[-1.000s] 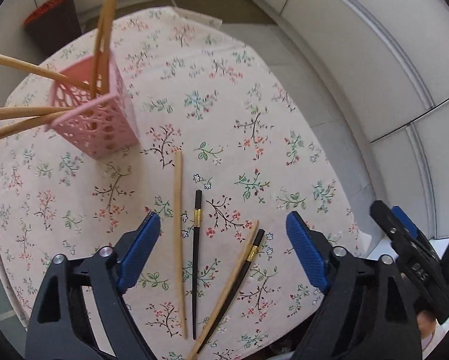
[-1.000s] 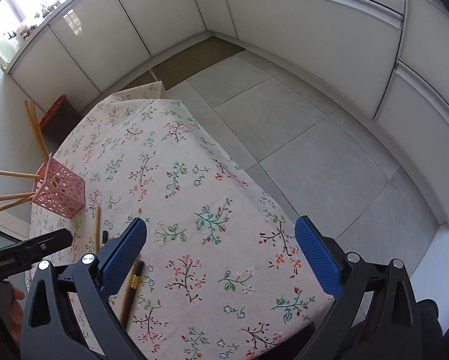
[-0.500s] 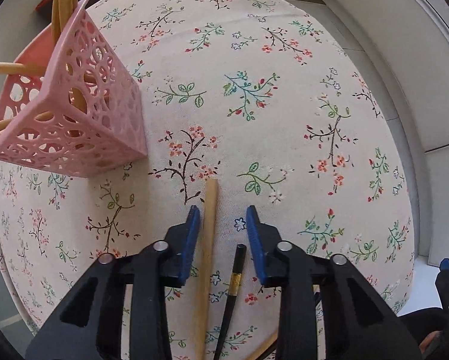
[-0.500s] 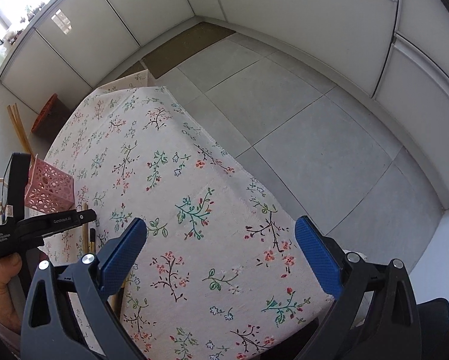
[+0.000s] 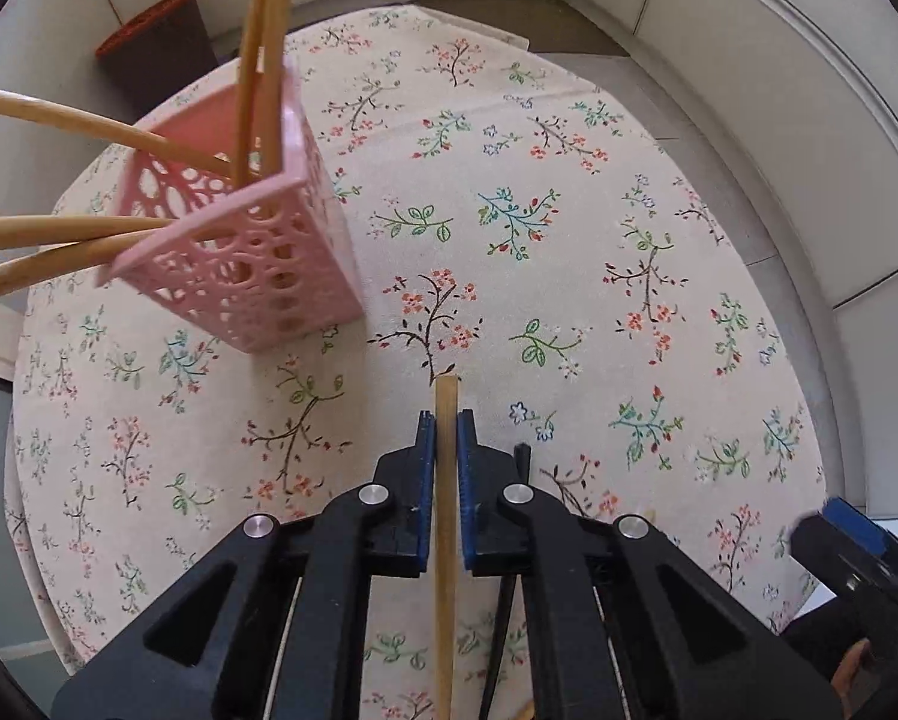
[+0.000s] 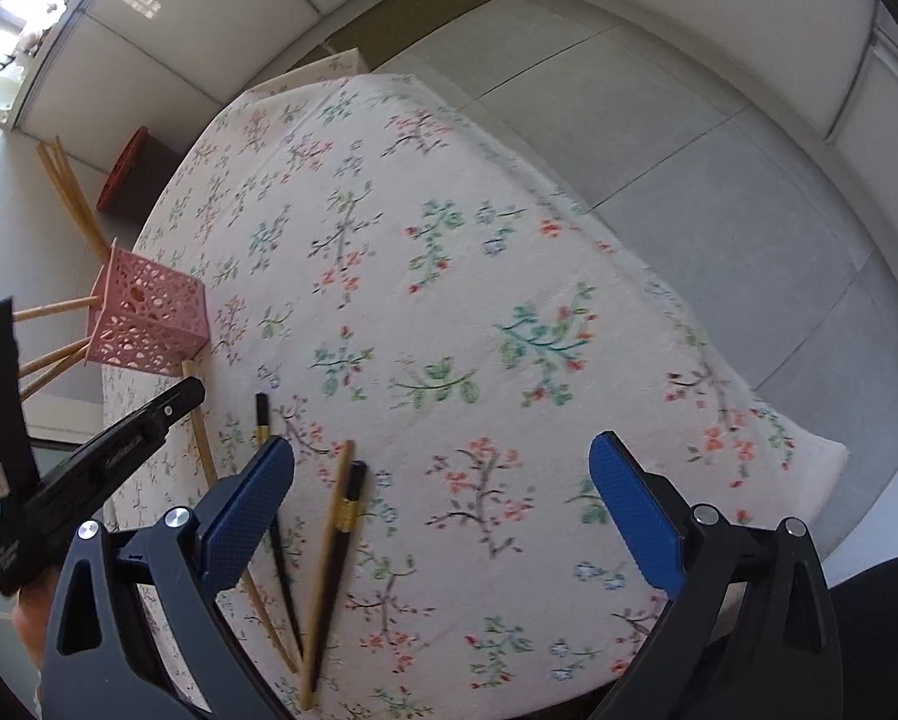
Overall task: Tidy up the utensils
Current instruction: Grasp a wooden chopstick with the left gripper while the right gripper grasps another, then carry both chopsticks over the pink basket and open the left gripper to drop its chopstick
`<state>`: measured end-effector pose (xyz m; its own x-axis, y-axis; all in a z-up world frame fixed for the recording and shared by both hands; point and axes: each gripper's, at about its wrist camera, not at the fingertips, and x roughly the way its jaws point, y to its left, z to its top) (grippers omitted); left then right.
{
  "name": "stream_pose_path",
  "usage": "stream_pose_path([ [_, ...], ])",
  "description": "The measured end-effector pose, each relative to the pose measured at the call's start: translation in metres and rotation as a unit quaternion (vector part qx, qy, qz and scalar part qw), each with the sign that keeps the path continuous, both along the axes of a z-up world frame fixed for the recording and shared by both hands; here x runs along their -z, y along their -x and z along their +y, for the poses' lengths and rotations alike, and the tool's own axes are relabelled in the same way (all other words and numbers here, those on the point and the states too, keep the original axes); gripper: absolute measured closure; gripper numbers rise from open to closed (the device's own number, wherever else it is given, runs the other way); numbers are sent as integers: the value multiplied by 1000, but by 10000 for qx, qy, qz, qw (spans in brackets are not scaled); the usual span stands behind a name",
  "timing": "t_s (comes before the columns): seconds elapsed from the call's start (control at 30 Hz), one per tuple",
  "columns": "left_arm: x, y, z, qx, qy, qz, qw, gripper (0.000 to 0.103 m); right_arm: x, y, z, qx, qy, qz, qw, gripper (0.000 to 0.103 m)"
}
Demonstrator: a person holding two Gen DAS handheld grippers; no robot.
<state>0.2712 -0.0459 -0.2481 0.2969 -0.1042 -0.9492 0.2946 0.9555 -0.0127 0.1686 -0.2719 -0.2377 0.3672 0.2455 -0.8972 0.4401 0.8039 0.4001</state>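
Five pale wooden chopsticks [image 5: 77,228] already stand splayed in the pink perforated plastic square holder [image 5: 251,264], the landmark here; it sits near the left edge of the floral tablecloth-covered table [image 5: 568,240]. Their lean looks like the result of a bin wider than its load.

Just right of and nearer than the holder, the left gripper [image 5: 447,438] is clenched on a long pale wooden chopstick [image 5: 447,396], blue pads pressing both sides near its far tip, probably so the stick can be stood up and dropped in tip-first. A black chopstick with a gold band [image 6: 261,420] lies just beside it on the cloth.

Farther right of the holder, the right gripper [image 6: 443,498] hangs over the cloth with jaws spread wide, nothing between them, likely waiting for its turn.

The right wrist view alone shows the remaining crossed pair, a second black chopstick [image 6: 344,534] and a second wooden one [image 6: 329,540]. The left view alone shows the pad contact.
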Motion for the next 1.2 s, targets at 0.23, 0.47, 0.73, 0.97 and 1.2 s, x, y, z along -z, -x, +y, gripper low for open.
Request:
stream_pose_path([
  [0.23, -59, 46, 30, 162, 502, -436, 9977, 97, 31, -41, 39, -599, -355, 347, 9970, 57],
  [0.47, -66, 57, 41, 176, 590, -513, 9968, 97, 35, -52, 53, -713, -482, 447, 9953, 60],
  [0.73, -69, 53, 47, 75, 591, -577, 9966, 97, 35, -52, 77, -959, -371, 782, 9916, 60],
  [0.97, -80, 53, 54, -36, 644, -724, 9953, 96, 36, -55, 101, -695, 706, 940, 9906, 94],
  [1.2, -96, 63, 69, -153, 760, -908, 9928, 96, 31, -45, 90, -368, 142, 321, 9987, 98],
])
